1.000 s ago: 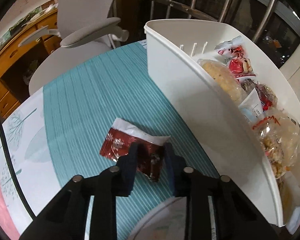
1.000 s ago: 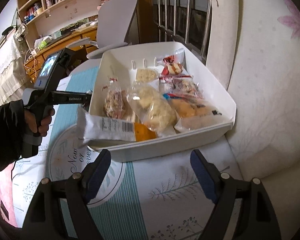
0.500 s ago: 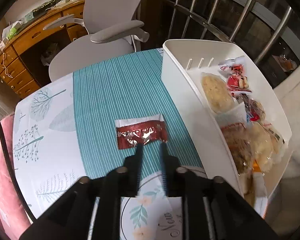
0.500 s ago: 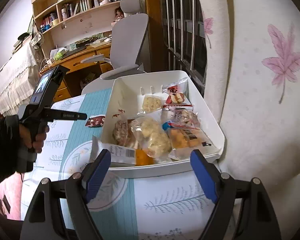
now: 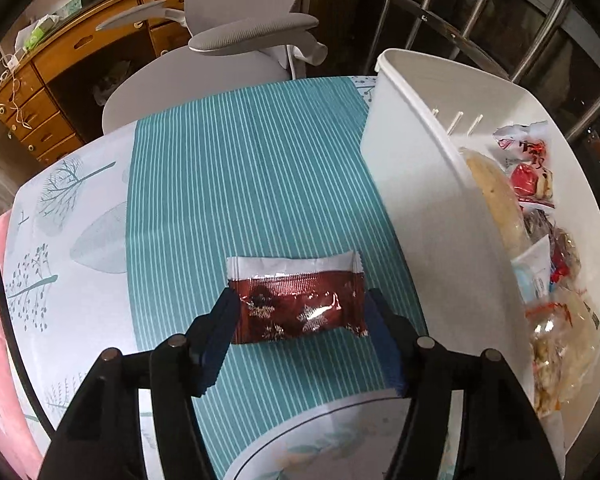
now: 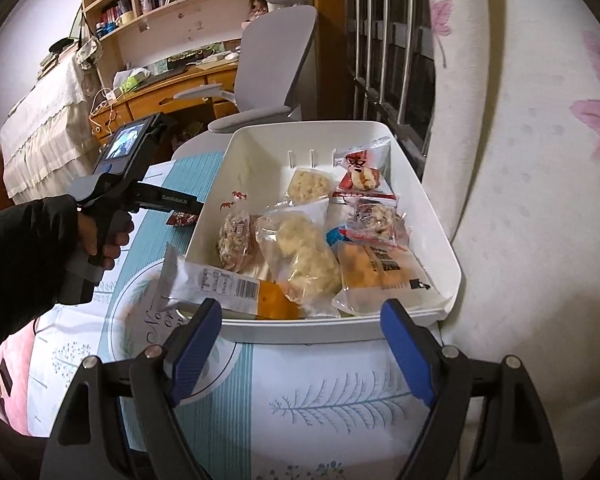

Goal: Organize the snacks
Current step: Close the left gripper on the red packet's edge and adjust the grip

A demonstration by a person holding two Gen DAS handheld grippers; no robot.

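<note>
The left gripper [image 5: 300, 312] is pointing steeply down over the teal striped runner [image 5: 240, 180] on the counter [image 5: 72, 216], and its fingers [image 5: 220, 332] have just been opening. They are now standing spread on either side of a dark red snack packet [image 5: 298, 300] that is lying flat on the runner, just beside the white bin [image 5: 412, 200]. I cannot tell whether the pads are brushing the wrapper's ends; they are not pinching it. A hand [image 6: 100, 240] in a dark sleeve [image 6: 24, 256] is gripping that tool's handle.

The right gripper [image 6: 300, 344] is hanging at the near edge of the counter, its blue fingers [image 6: 404, 348] spread wide with nothing between them, facing the bin's near wall. The bin is sitting toward the counter's edge by the window bars [image 6: 384, 40], and it is holding many wrapped snacks: a clear bag of pale puffs [image 6: 304, 256], an orange-yellow cake pack [image 6: 376, 268], a red-and-white packet [image 6: 362, 178]. A white-and-orange wrapper [image 6: 216, 284] is sticking out over the bin's near rim. A grey office chair [image 5: 228, 40] is standing past the counter's far edge.
</note>
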